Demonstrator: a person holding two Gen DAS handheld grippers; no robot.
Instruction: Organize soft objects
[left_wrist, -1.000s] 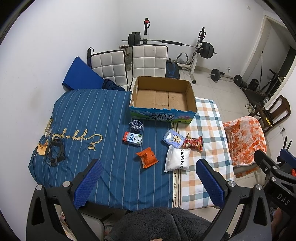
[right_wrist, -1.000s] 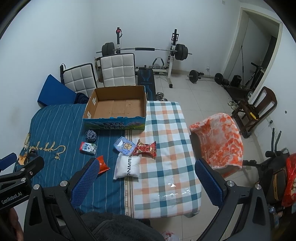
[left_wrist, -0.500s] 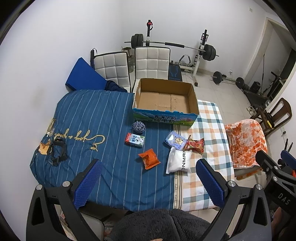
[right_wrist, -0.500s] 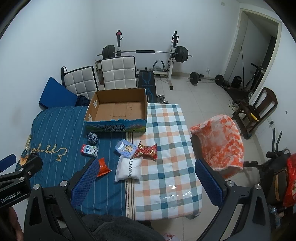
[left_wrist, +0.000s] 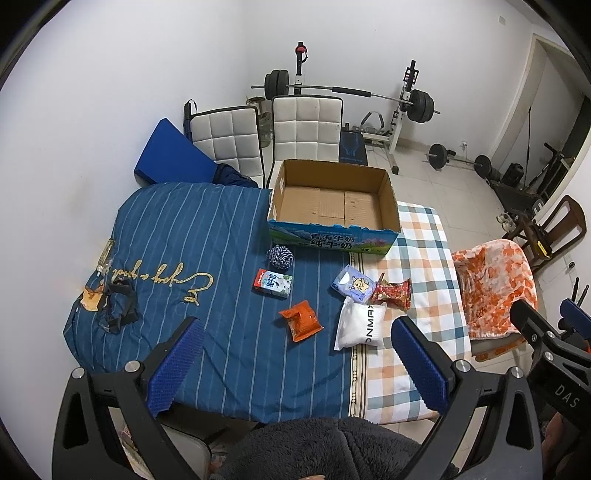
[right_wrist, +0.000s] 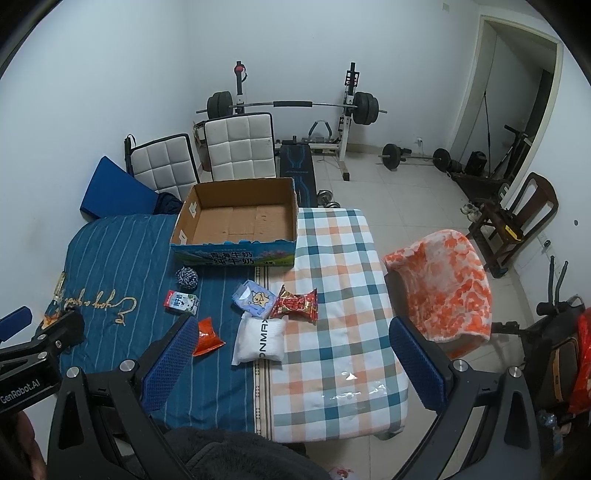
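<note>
Both tools hang high above the bed, and both are spread wide. The left gripper (left_wrist: 295, 362) has its blue ribbed pads (left_wrist: 176, 365) far apart with nothing between them and nothing touched. Same story for the right gripper (right_wrist: 291, 365): textured blue pads (right_wrist: 415, 365) splayed, gripping nothing, well clear of everything below.

Down on the bed, a navy striped quilt (left_wrist: 177, 236) covers the left part, gold script stitched across it, and a checked sheet (right_wrist: 332, 288) in orange, teal and white covers the right part. At the far edge, straddling the seam of the two fabrics, sits an open cardboard box (left_wrist: 332, 203), rectangular, brown corrugated inside, a printed blue and green landscape on its front wall.

Just in front of the box's left corner lies a round ball of blue-and-white rope (left_wrist: 280, 255). Near it, a small milk carton (left_wrist: 272, 282) lies flat on its side. Toward the near edge is a crinkled orange snack packet (left_wrist: 301, 320). Along the seam, a soft pale-blue tissue pack (left_wrist: 352, 285) with a cartoon print touches a shiny red snack bag (left_wrist: 393, 293) with pinched ends, which lies on the checked side. Right below them, a plump white pillow-like pouch (left_wrist: 360, 326) with black lettering. Some black straps (left_wrist: 120, 308) lie crumpled at the quilt's left edge.
</note>
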